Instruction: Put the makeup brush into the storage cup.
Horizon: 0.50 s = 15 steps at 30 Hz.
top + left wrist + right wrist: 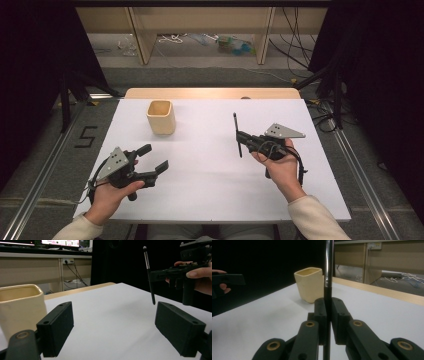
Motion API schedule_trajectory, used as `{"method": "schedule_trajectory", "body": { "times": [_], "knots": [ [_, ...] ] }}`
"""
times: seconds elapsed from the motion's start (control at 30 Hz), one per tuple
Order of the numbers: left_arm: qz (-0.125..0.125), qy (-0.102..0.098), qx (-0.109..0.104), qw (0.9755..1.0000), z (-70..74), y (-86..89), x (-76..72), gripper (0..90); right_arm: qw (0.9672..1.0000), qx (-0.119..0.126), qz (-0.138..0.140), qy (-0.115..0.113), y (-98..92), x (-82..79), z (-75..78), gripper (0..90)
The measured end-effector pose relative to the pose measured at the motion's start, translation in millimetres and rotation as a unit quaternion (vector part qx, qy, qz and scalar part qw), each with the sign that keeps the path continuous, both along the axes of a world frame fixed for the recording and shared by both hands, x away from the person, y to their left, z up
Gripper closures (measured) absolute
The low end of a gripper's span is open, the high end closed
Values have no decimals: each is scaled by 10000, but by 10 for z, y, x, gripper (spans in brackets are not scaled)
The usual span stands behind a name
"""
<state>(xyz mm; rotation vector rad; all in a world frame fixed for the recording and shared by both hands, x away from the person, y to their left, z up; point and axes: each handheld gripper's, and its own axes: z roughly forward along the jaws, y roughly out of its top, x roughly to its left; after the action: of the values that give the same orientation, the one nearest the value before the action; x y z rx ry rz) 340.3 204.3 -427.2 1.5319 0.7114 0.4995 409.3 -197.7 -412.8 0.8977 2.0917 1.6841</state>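
Right claw [240, 136] is clamped on a thin black brush [236, 134], held upright, long axis near vertical, lower tip hanging clear above the white worktop [210, 190]. In the right gripper view the brush stem [327, 270] runs straight up between the pressed-together jaws, silver band partway up, top end cut off by the frame. The left gripper view shows the brush [149, 277] with a small rounded tip at its top (bristle end, probably).

Left claw [154, 159] is empty, jaws spread wide, nothing between them, hovering low at the near left of the worktop.

Cream cup [161, 117] stands upright at the far left of the worktop, mouth open upward, well apart from both claws. It sits just ahead of the left claw in the left gripper view [21, 307].

Key relation: the cup lies to the left of and slightly beyond the brush-holding right claw, so a drop-in likely means carrying the brush leftward across the worktop and keeping it vertical over the cup mouth. The left hand [112, 192] is nearer the cup, the right hand [280, 167] farther. Risk as I judge it: the lower tip clipping the cup rim if carried too low.
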Motion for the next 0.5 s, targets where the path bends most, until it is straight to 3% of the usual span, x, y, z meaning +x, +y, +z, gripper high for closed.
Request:
{"method": "schedule_trajectory", "body": {
  "times": [0.17, 0.2, 0.3, 0.4, 0.47, 0.5],
  "knots": [
    [-67, -7, 96, 9999, 78, -193, 62, 169, 9997, 171, 128, -101, 89, -48, -6, 841],
    [-34, 17, 127, 9999, 91, -237, 77, 180, 9998, 111, 155, -60, 95, -64, 1, 841],
    [-134, 28, 140, 9998, 124, -358, 121, 198, 9994, 202, 202, -210, 142, -76, -16, 842],
    [-215, 58, 177, 9996, 141, -487, 138, 213, 9993, 198, 276, -136, 173, -104, -23, 842],
    [-225, 84, 232, 9994, 144, -561, 147, 226, 9992, 194, 255, -258, 190, -96, -30, 841],
    [-265, 82, 249, 9993, 145, -593, 150, 228, 9991, 227, 324, -171, 204, -104, -34, 841]
  ]
}}
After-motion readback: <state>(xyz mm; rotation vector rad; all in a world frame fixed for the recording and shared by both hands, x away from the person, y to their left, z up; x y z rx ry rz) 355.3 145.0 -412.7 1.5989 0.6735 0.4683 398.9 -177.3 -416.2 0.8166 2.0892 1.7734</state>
